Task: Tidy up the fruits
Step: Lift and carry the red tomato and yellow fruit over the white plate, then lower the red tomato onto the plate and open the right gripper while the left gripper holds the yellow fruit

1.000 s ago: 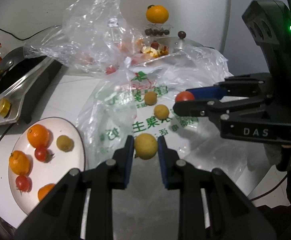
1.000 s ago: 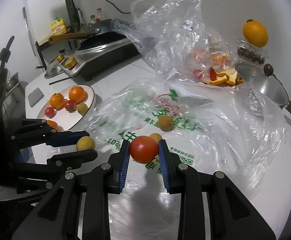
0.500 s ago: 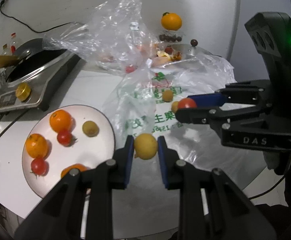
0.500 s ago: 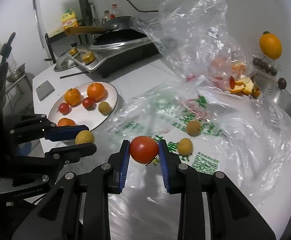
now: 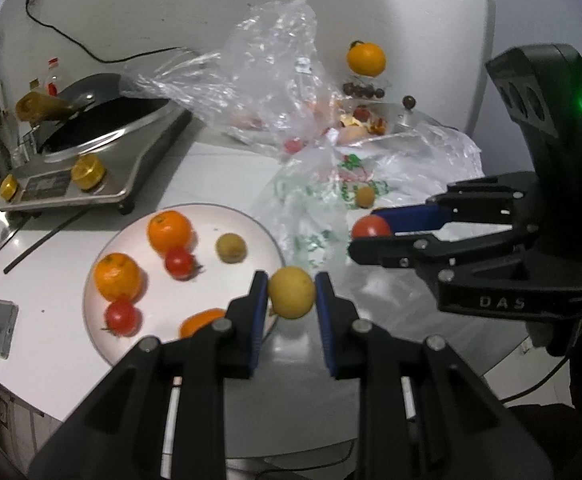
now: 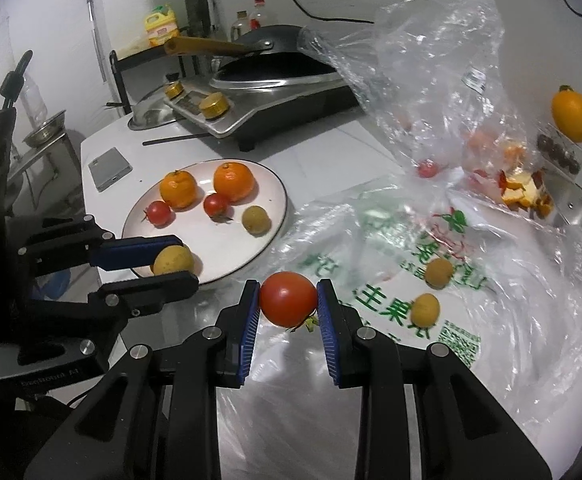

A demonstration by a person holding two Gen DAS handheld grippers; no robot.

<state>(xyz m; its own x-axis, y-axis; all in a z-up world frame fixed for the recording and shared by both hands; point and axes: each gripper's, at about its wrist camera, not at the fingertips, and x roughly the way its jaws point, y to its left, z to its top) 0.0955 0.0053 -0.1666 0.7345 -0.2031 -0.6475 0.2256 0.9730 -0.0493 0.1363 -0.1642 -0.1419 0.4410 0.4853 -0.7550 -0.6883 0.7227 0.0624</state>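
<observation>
On the white countertop (image 6: 331,148), my left gripper (image 5: 291,295) clamped a round yellow fruit (image 5: 291,292), seemingly above the white plate's (image 5: 227,280) rim; my right gripper (image 6: 288,300) gripped a red tomato (image 6: 288,298) over the printed plastic bag (image 6: 391,288).

**Colours noted around the white plate**

Plate (image 6: 251,256) white, dark-rimmed; on it two orange mandarins (image 6: 234,181), red tomatoes (image 6: 216,205), one yellow-brown fruit (image 6: 256,220). Right of the plate, clear bag (image 6: 491,288) carried green print. Gripper pads (image 6: 249,332) blue, bodies black, around a red tomato (image 6: 288,304).
</observation>
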